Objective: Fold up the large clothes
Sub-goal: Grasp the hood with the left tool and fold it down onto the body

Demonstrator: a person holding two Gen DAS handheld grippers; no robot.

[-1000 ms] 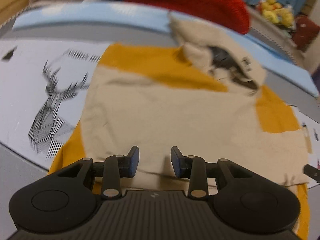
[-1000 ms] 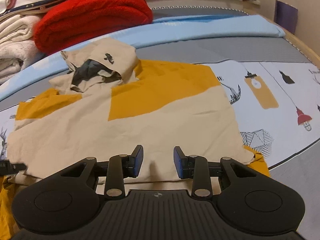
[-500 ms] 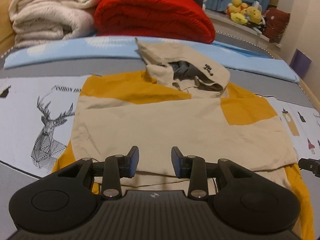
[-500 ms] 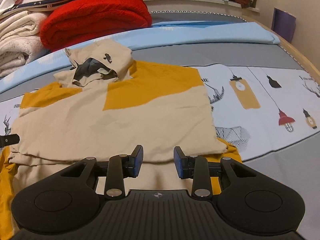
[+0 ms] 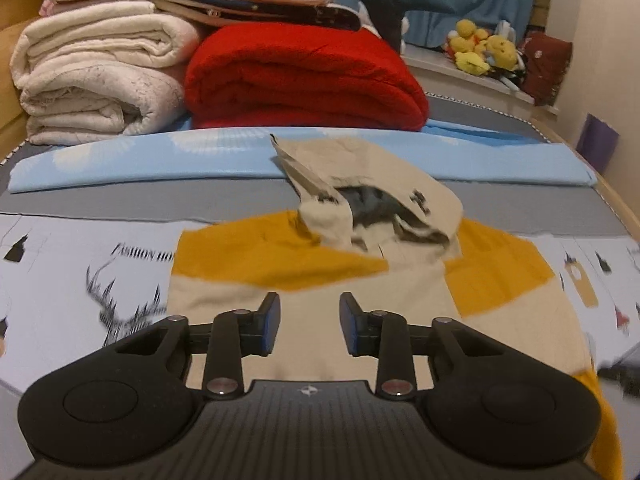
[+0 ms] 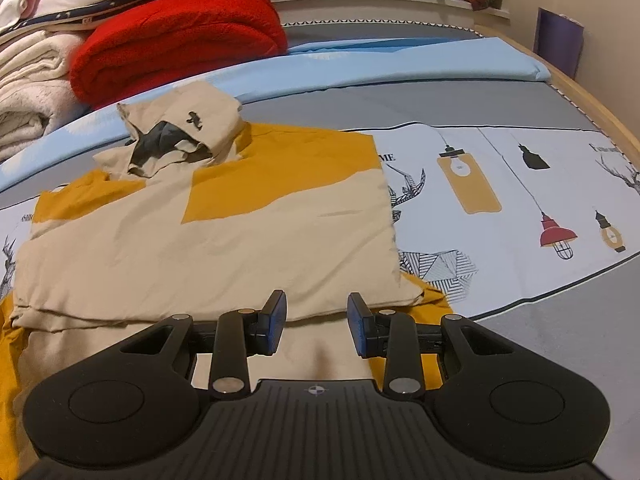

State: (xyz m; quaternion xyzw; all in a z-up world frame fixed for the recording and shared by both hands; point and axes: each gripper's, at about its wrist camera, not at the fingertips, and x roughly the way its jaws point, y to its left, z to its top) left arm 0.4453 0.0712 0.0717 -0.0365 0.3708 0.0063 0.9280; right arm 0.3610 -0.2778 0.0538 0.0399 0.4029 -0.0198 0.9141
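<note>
A beige and mustard-yellow hooded top (image 5: 352, 292) lies flat on the bed, partly folded, with its hood (image 5: 372, 196) bunched at the far end. It also shows in the right wrist view (image 6: 208, 240), hood (image 6: 180, 136) at the upper left. My left gripper (image 5: 308, 326) is open and empty, hovering over the near part of the garment. My right gripper (image 6: 316, 326) is open and empty above the garment's near folded edge (image 6: 332, 308).
A red folded blanket (image 5: 304, 76) and cream folded blankets (image 5: 96, 80) are stacked at the head of the bed. A light blue sheet band (image 5: 160, 160) crosses behind the garment. Printed bedsheet (image 6: 520, 200) lies to the right. Plush toys (image 5: 480, 52) sit on the far ledge.
Both grippers have drawn back and lifted away from the garment, still open. The left view has swung up so the blanket stack now shows.
</note>
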